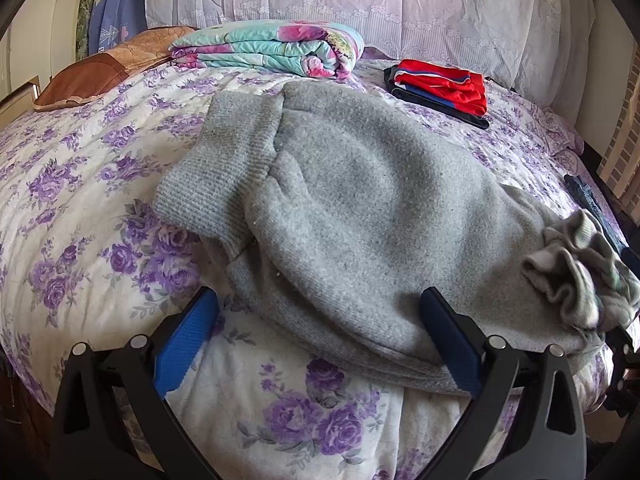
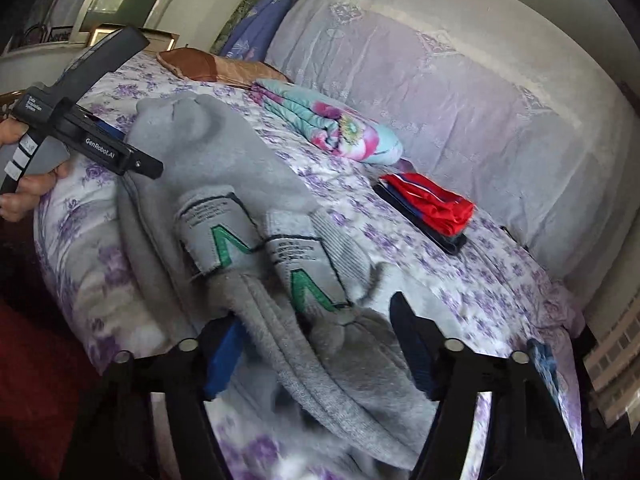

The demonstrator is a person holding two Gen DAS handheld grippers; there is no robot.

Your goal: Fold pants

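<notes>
On a flower-print bed [image 1: 80, 208], from left: the left gripper [image 1: 320, 344] gapes wide, empty, poised at the hem of one pair of grey pants [image 1: 360, 208] (spread flat, presumably for folding); the right gripper [image 2: 320, 344], half-open, straddles the bunched cuffs unclamped. Beyond lie two folded piles.

Under me was the bed [image 1: 80, 184], spread with a white quilt of purple roses. On it lay the grey pants [image 1: 360, 208], a folded floral blanket [image 1: 268, 48], a brown pillow [image 1: 104, 72] and a red-and-blue folded garment [image 1: 440, 84], well apart.
</notes>
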